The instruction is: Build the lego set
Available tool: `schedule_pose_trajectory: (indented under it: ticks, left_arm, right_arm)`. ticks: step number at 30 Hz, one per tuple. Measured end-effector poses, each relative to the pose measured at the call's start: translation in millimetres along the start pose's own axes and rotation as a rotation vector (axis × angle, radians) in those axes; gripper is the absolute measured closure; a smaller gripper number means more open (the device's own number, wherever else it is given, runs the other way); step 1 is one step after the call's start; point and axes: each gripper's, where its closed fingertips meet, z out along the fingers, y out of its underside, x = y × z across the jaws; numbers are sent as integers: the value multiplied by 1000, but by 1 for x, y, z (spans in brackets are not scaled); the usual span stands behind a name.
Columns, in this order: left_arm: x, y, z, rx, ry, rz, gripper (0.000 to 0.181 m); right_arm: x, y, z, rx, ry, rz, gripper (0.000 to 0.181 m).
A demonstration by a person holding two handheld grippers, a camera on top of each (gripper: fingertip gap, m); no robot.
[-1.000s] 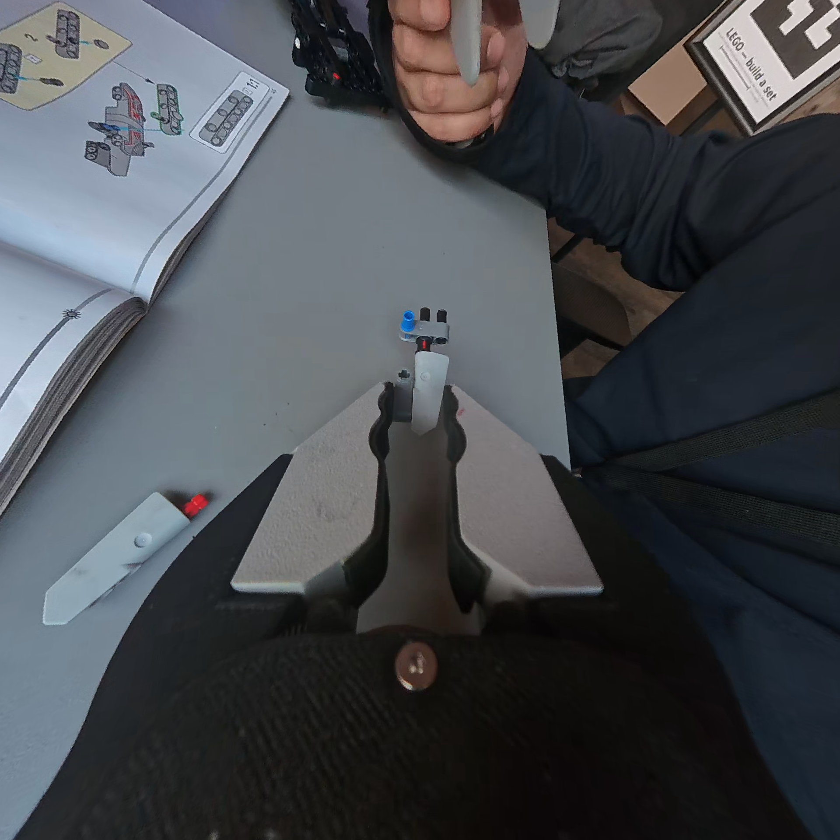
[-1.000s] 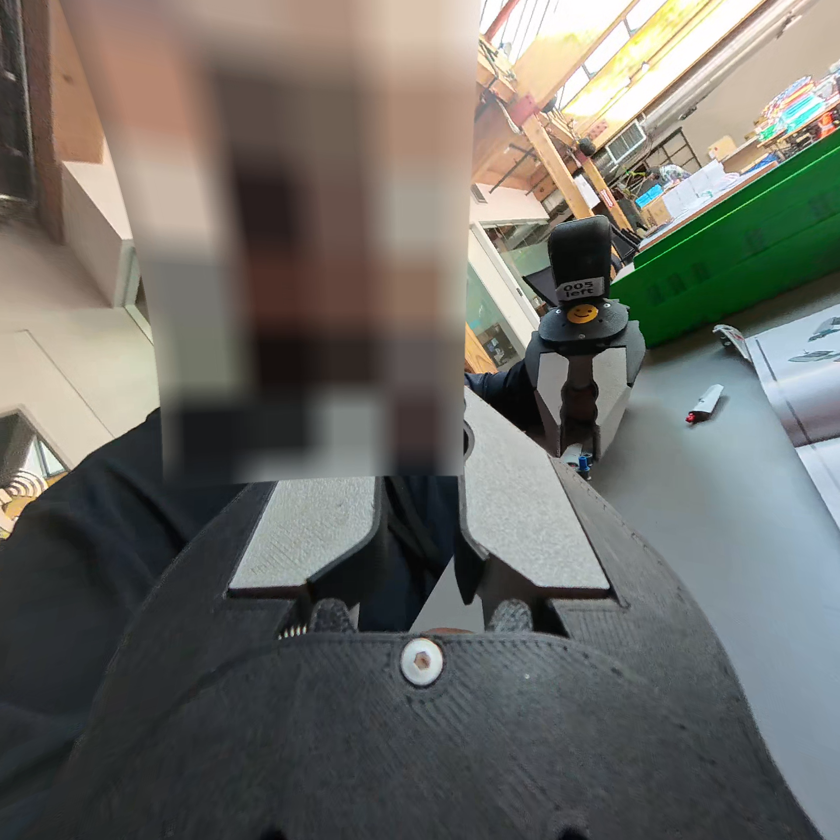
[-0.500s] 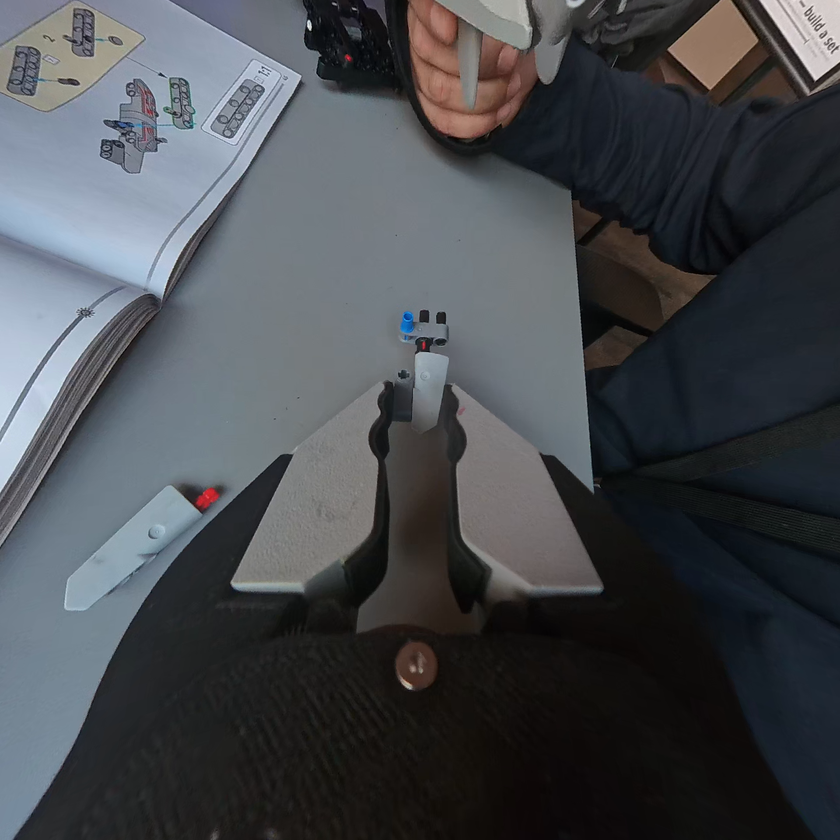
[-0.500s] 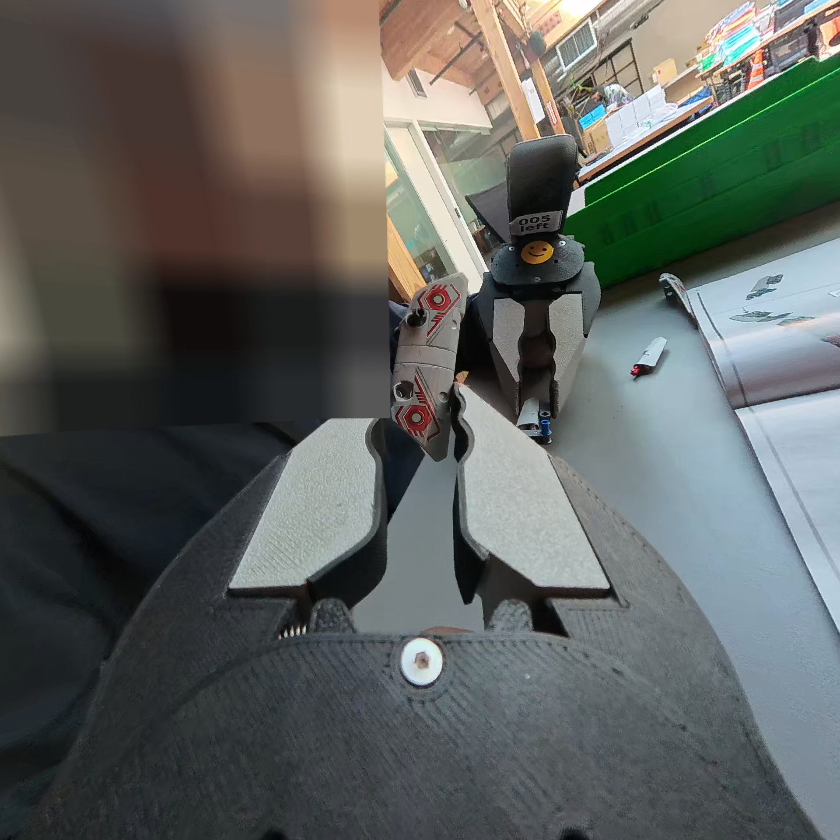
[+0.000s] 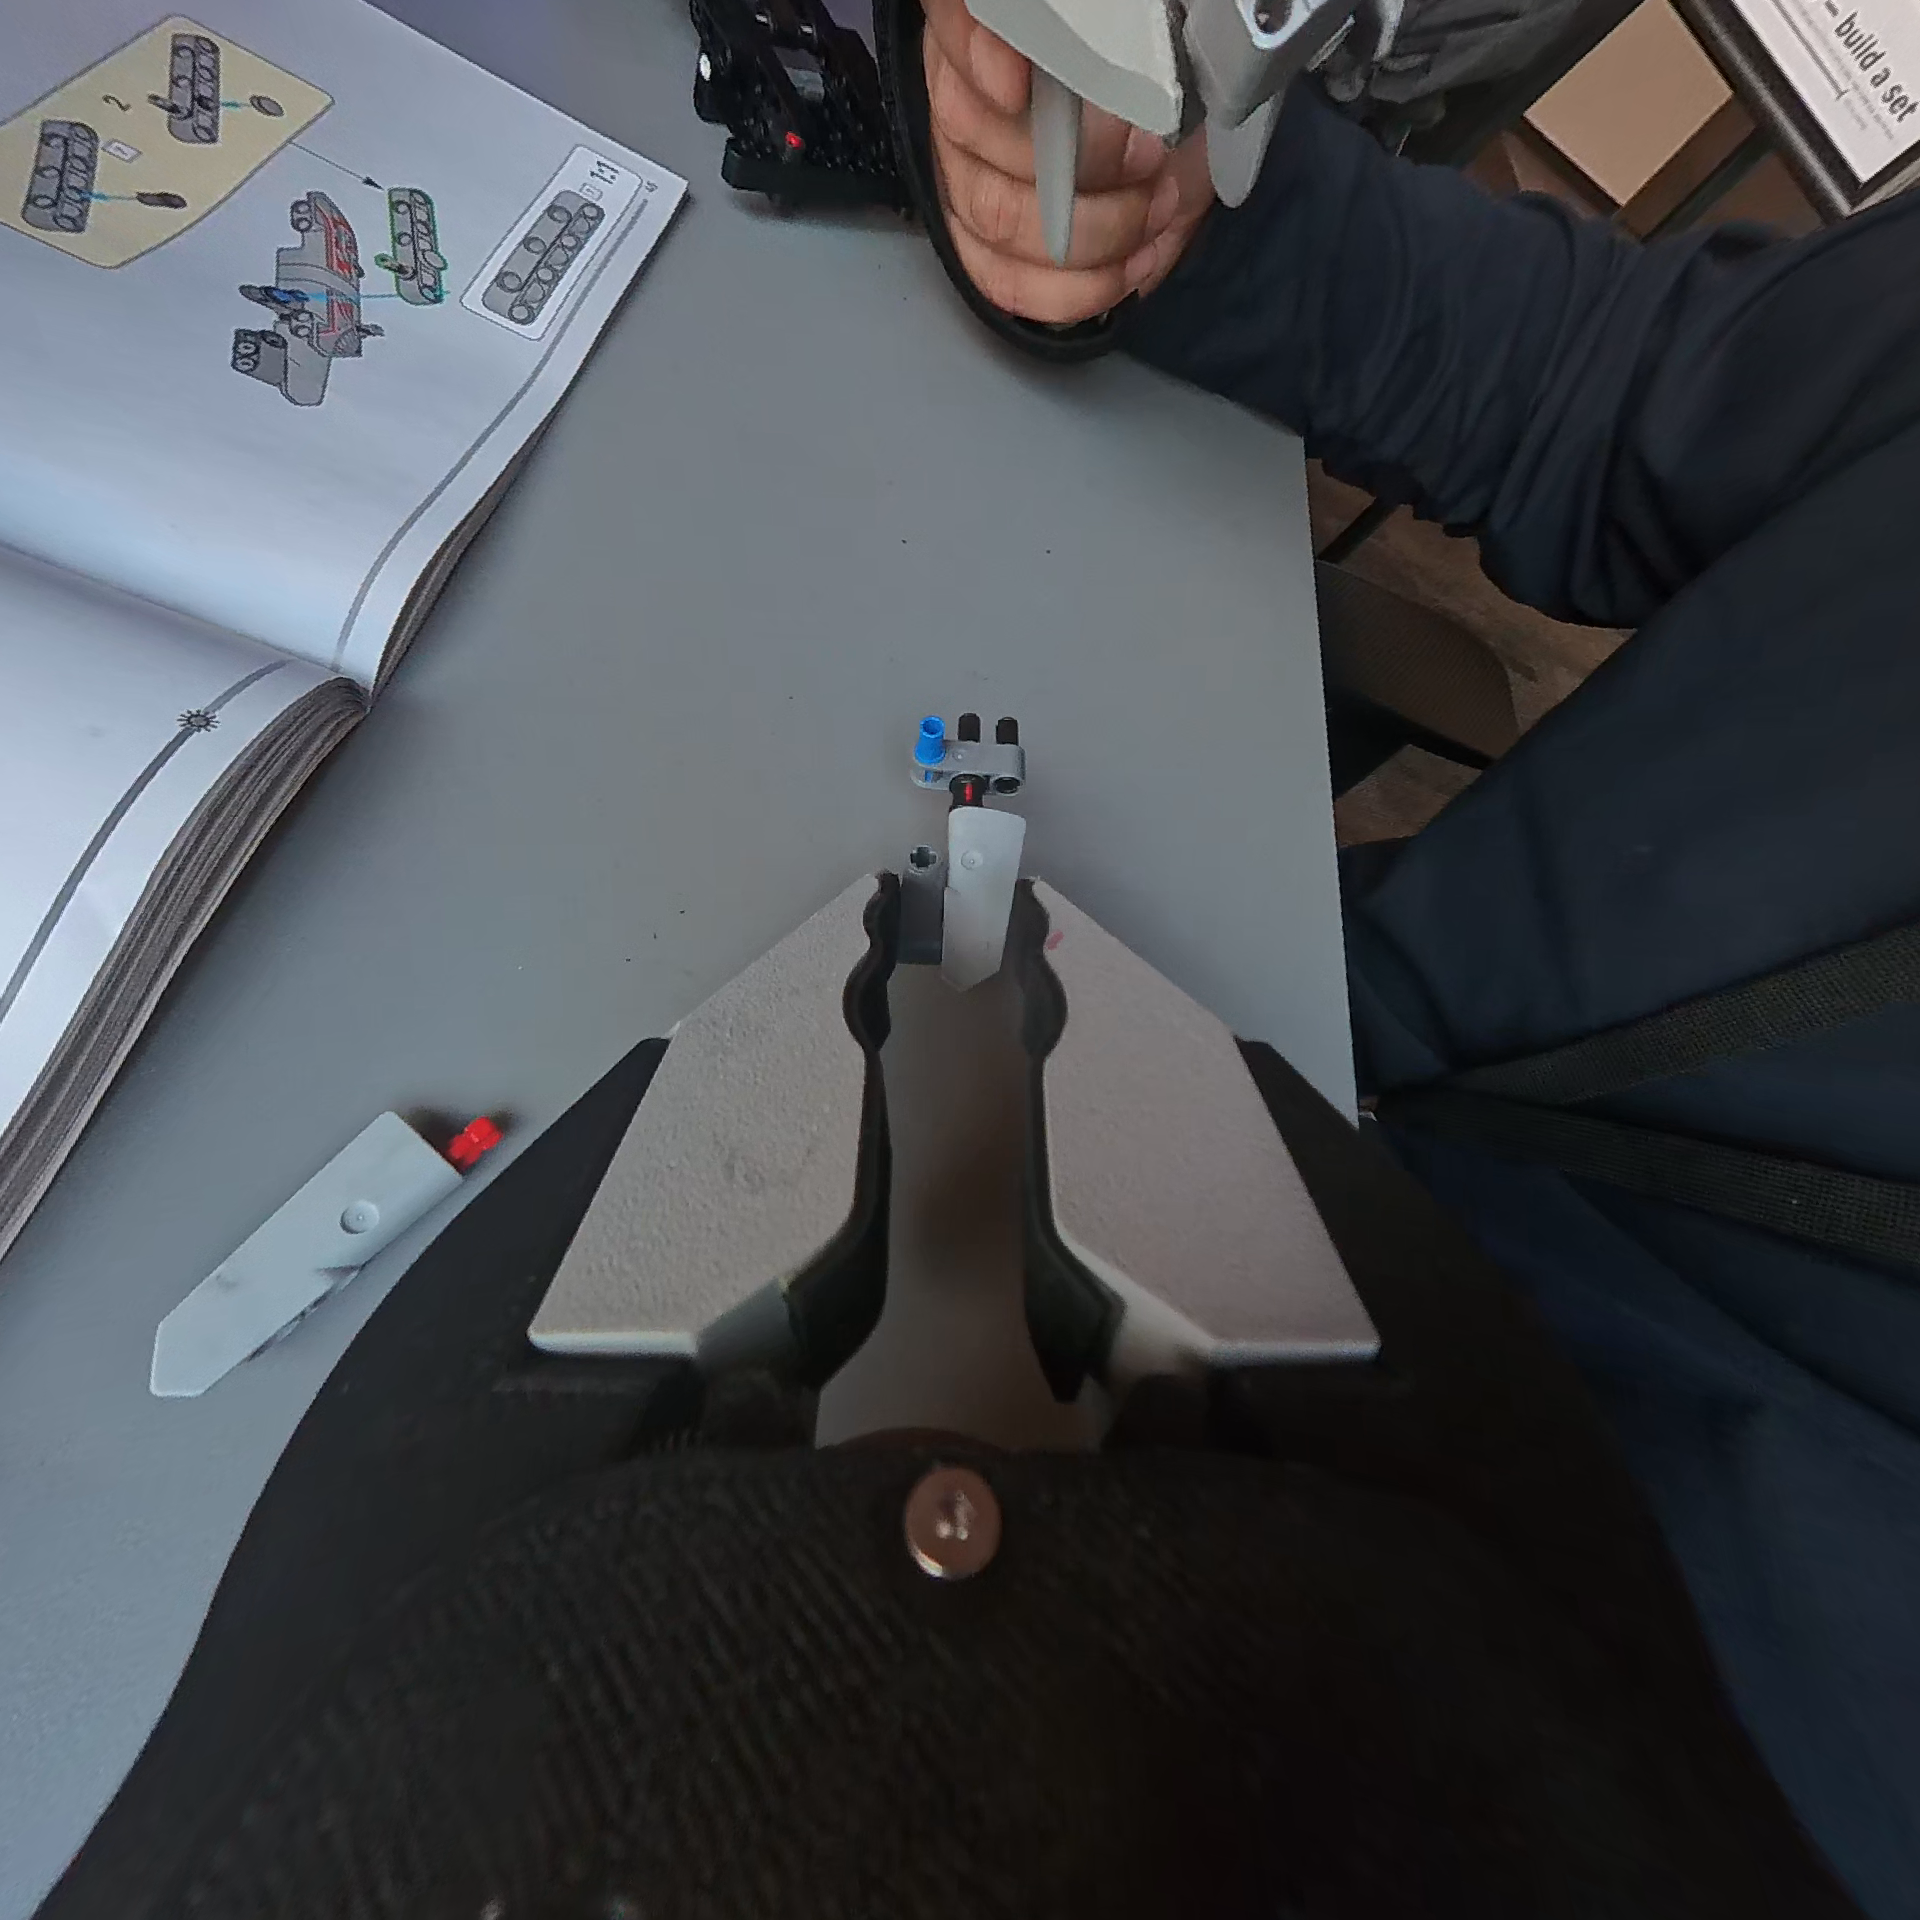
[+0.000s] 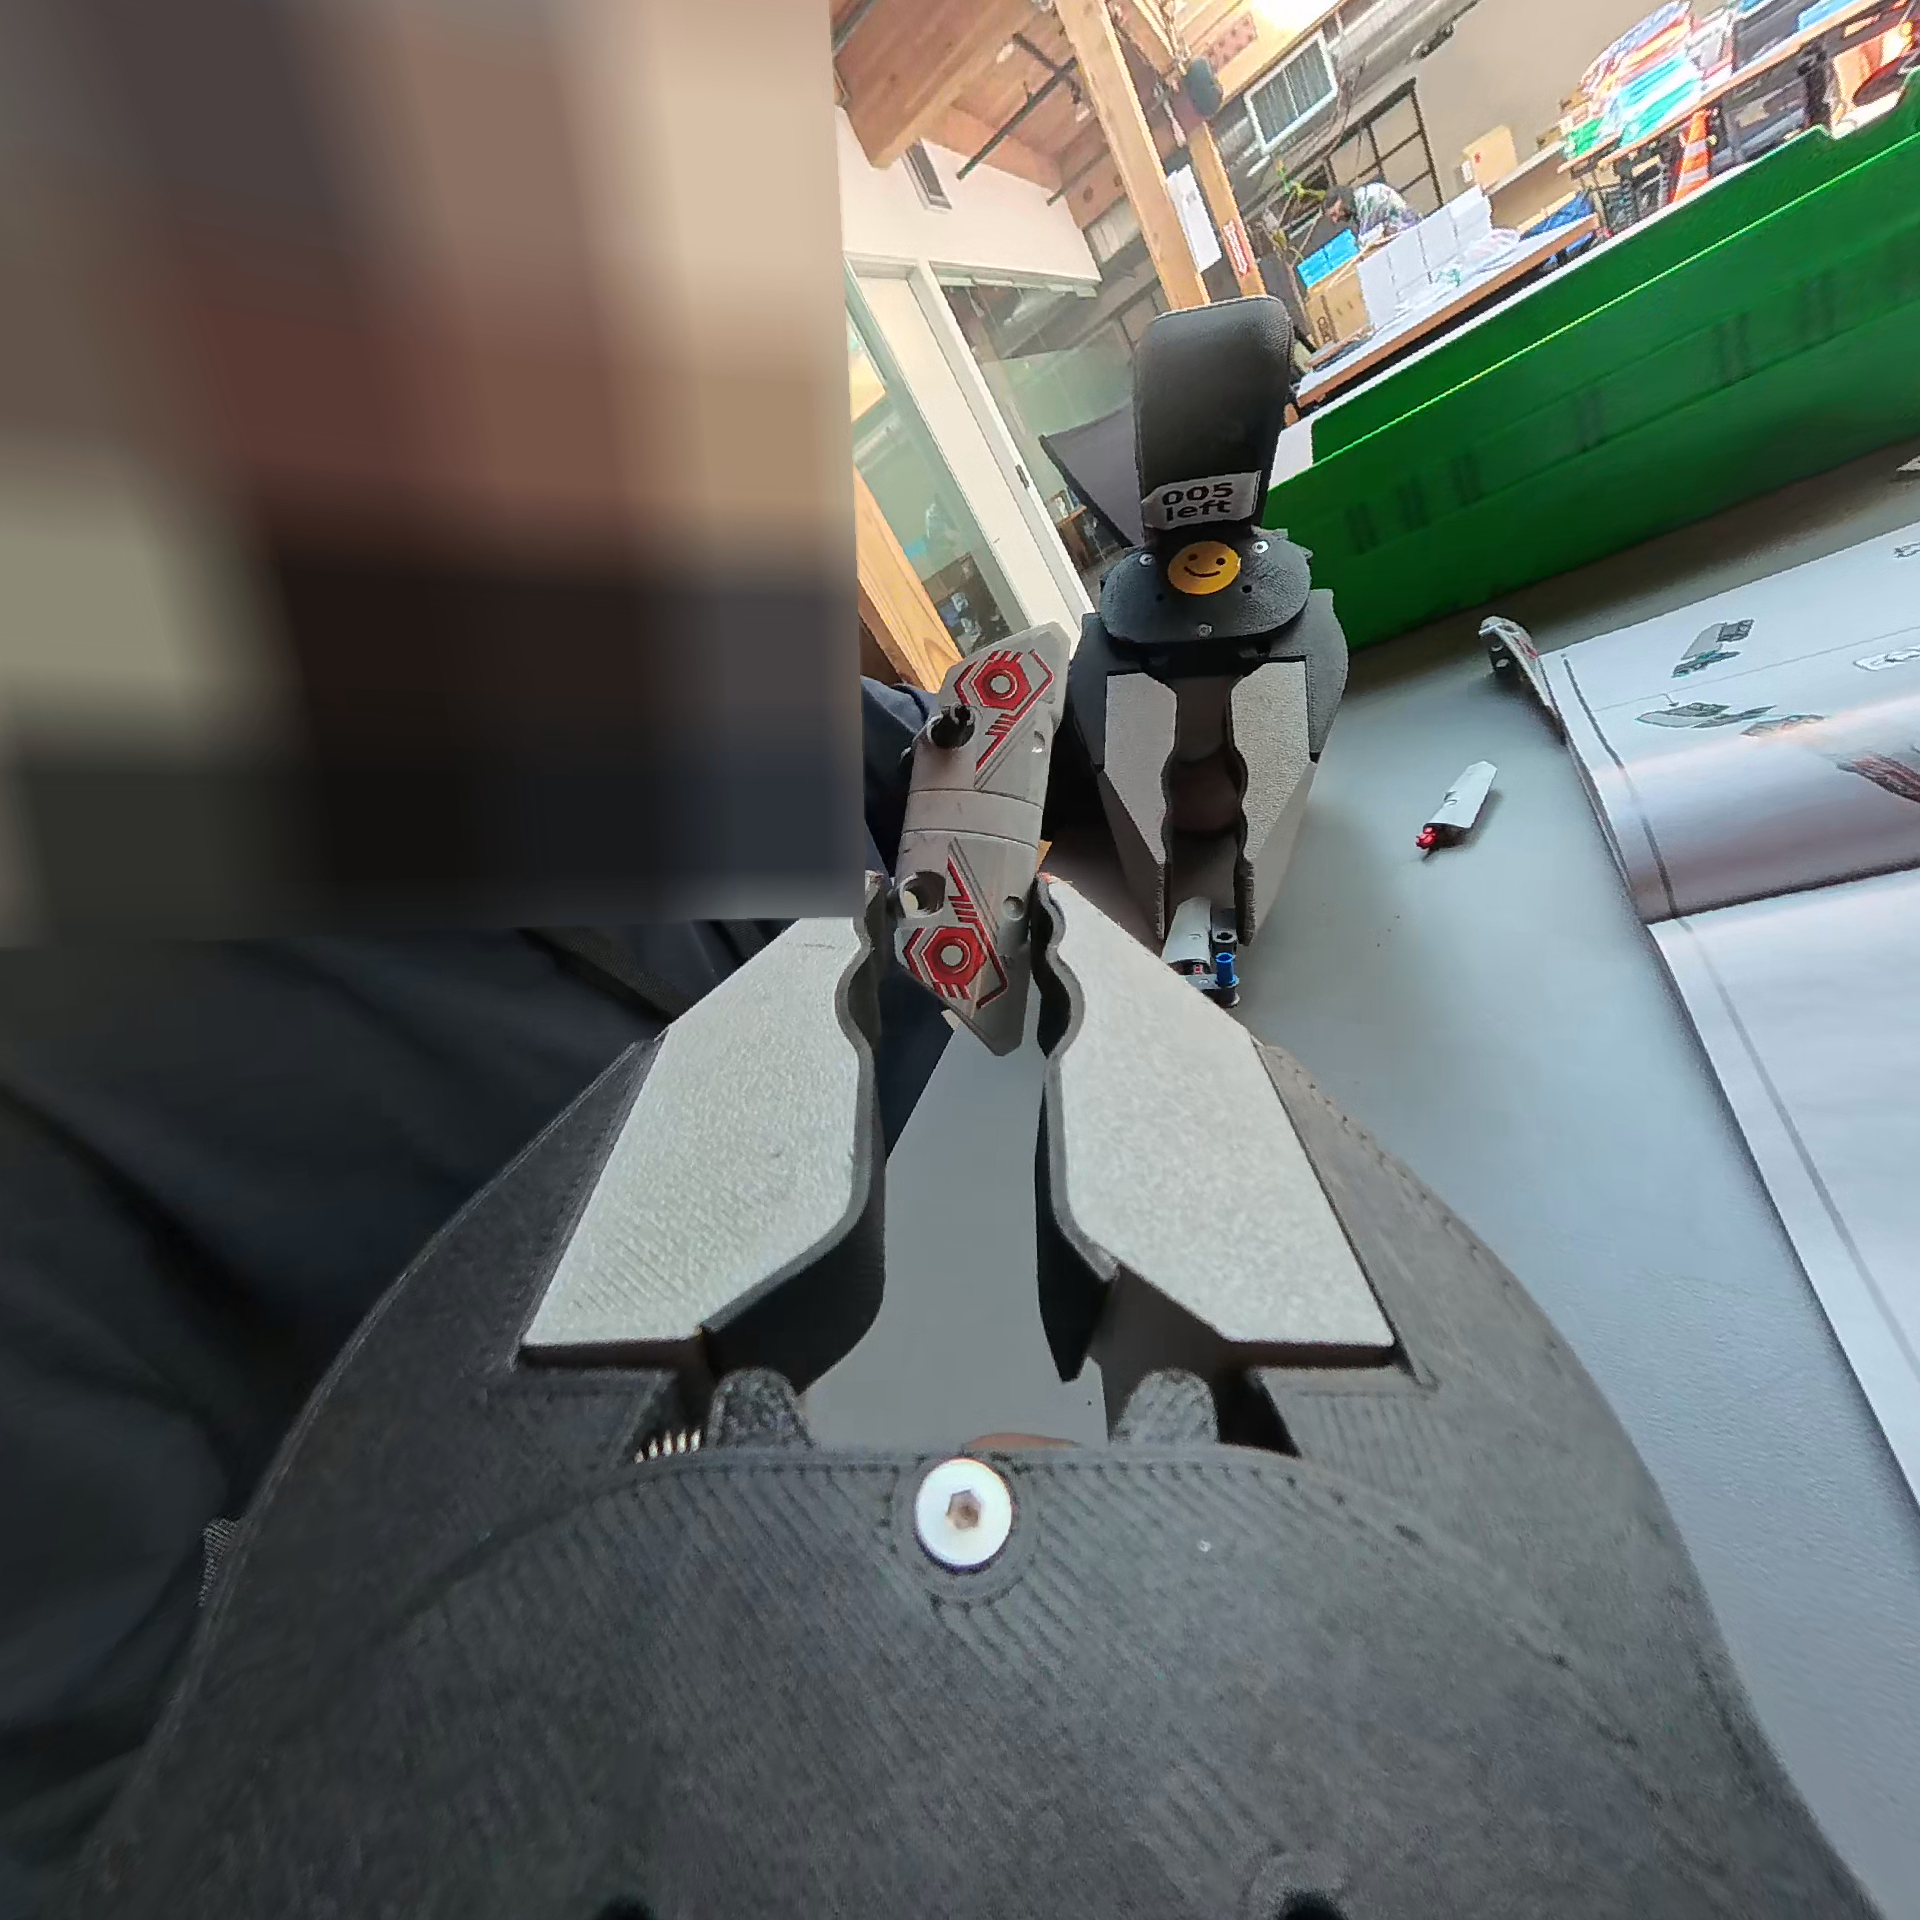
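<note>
Left tongs (image 5: 956, 914) are pinching your small grey pin assembly (image 5: 971, 831) over the counter (image 5: 779, 520); right tongs (image 6: 956, 935) are clamped on that red-patterned panel (image 6: 971, 831).

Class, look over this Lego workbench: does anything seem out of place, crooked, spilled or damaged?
Nothing stands out. The instruction booklet lies open on the grey table, a loose grey panel rests flat near it, and each hand-held gripper, left and right, holds a small grey assembly cleanly.
</note>
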Motion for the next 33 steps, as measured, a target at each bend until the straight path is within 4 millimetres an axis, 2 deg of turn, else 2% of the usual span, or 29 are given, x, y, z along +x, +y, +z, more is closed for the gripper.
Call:
schedule_pose_trajectory:
  ticks: [18, 28, 33]
  left_arm:
    - [-1, 0, 0, -2, -3, -1, 163]
    - [-1, 1, 1, -10, -11, 6, 163]
    - [0, 1, 1, -9, -10, 9, 163]
  right_arm:
    - [2, 4, 1, -19, 13, -1, 157]
    - [9, 21, 9, -120, 63, -31, 157]
    - [9, 20, 9, -116, 63, -27, 157]
